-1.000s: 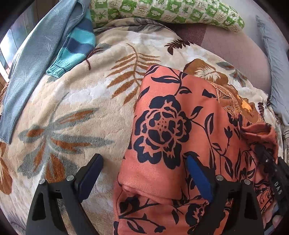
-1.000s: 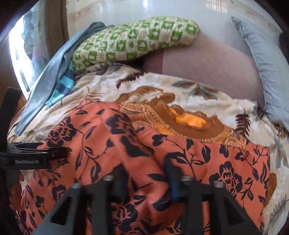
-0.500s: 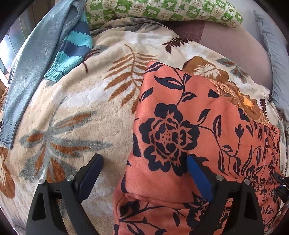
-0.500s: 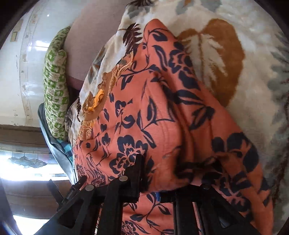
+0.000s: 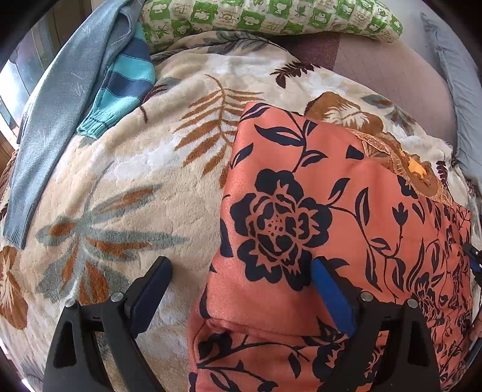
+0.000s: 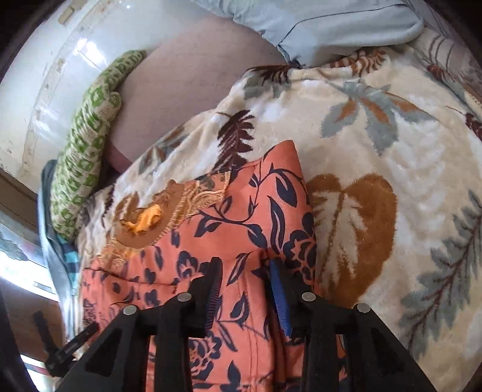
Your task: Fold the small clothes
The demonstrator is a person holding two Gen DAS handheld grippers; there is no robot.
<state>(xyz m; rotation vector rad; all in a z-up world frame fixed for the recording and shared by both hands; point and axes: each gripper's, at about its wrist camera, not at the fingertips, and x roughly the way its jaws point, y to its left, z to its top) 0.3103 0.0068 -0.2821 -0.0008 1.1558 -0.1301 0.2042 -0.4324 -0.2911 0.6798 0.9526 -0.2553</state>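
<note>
Here, on a bed spread with a cream leaf-print blanket (image 5: pixel 126 169), lies one orange garment (image 5: pixel 301 211) with a dark navy floral print, folded over on itself, its embroidered brown neckline (image 6: pixel 156 217) at the far end. Left hand-held gripper (image 5: pixel 241 289): jaws wide apart, nothing clamped; its right finger rests over the near part of the garment, its left finger over bare blanket beside the garment's left edge. Right hand-held gripper (image 6: pixel 247 289): jaws part-way apart, having just been opening, with a raised fold of the orange cloth standing between them; the pads do not visibly press it. Other items: a grey-blue knit top (image 5: pixel 57 120) and a teal-and-navy striped knit (image 5: pixel 123 87), both far left on the blanket; a green-and-white checked pillow (image 5: pixel 271 18) along the far edge; a pale blue pillow (image 6: pixel 325 27) far right; a mauve bedsheet (image 5: pixel 391 78) beyond the blanket.
</note>
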